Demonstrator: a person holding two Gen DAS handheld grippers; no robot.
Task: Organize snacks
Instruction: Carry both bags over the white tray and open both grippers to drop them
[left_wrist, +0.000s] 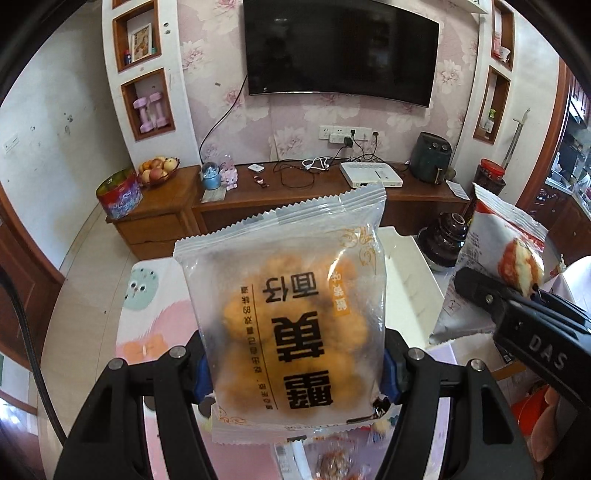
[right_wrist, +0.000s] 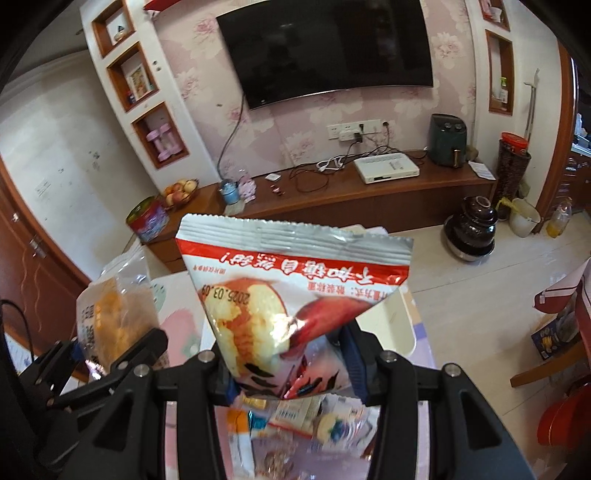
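Left claw (left_wrist: 295, 373) grips clear bun packet (left_wrist: 291, 302); right claw (right_wrist: 291, 369) grips red-white packet (right_wrist: 291, 295).

Left gripper (left_wrist: 295, 373) carries a clear pack of orange snacks (left_wrist: 291, 314), which fills the middle of its forward view. Right gripper (right_wrist: 291, 365) carries a red-and-white packet (right_wrist: 288, 295), likewise blocking its view ahead. The two loads hang near each other, a narrow gap between them. Below: table (left_wrist: 155, 314) with loose wrappers (right_wrist: 295, 417) under the right gripper. A white tray (right_wrist: 399, 325) lies just beyond. Open floor (right_wrist: 480, 295) to the right; a dark pot (right_wrist: 471, 229) stands there. TV cabinet (left_wrist: 332, 192) well beyond.
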